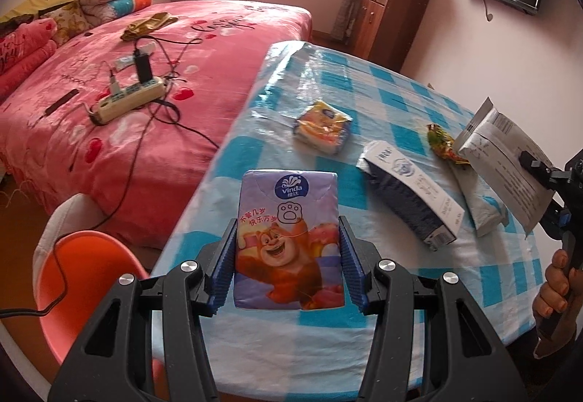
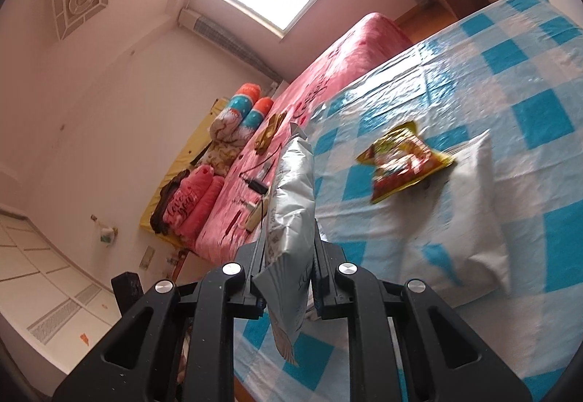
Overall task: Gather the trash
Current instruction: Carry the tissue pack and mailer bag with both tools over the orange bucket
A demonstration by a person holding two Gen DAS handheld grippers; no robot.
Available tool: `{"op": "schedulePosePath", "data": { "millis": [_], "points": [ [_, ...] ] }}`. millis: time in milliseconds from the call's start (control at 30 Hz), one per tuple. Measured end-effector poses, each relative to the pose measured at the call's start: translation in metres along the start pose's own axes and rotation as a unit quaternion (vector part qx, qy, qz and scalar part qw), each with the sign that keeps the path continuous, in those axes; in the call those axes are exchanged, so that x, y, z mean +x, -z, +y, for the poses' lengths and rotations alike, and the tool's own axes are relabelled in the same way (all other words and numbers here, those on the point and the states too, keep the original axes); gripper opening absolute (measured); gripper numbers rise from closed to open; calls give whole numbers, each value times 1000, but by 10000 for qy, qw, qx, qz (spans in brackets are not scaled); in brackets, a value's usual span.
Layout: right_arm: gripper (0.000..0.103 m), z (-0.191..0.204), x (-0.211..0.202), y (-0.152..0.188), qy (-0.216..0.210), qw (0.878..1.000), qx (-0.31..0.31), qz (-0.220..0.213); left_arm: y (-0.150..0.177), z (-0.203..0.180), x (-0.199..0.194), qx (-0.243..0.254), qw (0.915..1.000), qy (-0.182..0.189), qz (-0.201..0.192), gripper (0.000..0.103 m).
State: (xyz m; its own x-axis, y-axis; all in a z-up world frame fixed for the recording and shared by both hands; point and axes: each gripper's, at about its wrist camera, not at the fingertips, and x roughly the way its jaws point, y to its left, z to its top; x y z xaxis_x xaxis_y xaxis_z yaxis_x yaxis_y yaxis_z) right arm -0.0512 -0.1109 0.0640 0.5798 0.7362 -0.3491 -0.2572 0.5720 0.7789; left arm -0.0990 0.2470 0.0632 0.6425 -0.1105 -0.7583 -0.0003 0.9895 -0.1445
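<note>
Tissue pack [image 1: 289, 238] in left gripper [image 1: 289, 258], above table [image 1: 364, 81]

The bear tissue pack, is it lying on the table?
No, the bear tissue pack is clamped between the left gripper's jaws, above the checked tablecloth.

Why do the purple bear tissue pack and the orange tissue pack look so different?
The purple tissue pack shows a cartoon bear; the orange tissue pack shows none that I can make out. The purple one is clamped in the left gripper, while the orange one lies loose on the checkered table. The purple one looks smooth, the orange one crumpled. Both are soft plastic-wrapped packs.
</note>
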Motion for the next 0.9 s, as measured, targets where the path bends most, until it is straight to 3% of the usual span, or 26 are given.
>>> {"op": "schedulePosePath", "data": {
  "millis": [900],
  "points": [
    [20,81,86,38,-570,9885,-442,1332,22,87,-36,-316,9926,-1142,-255,53]
  ]
}}
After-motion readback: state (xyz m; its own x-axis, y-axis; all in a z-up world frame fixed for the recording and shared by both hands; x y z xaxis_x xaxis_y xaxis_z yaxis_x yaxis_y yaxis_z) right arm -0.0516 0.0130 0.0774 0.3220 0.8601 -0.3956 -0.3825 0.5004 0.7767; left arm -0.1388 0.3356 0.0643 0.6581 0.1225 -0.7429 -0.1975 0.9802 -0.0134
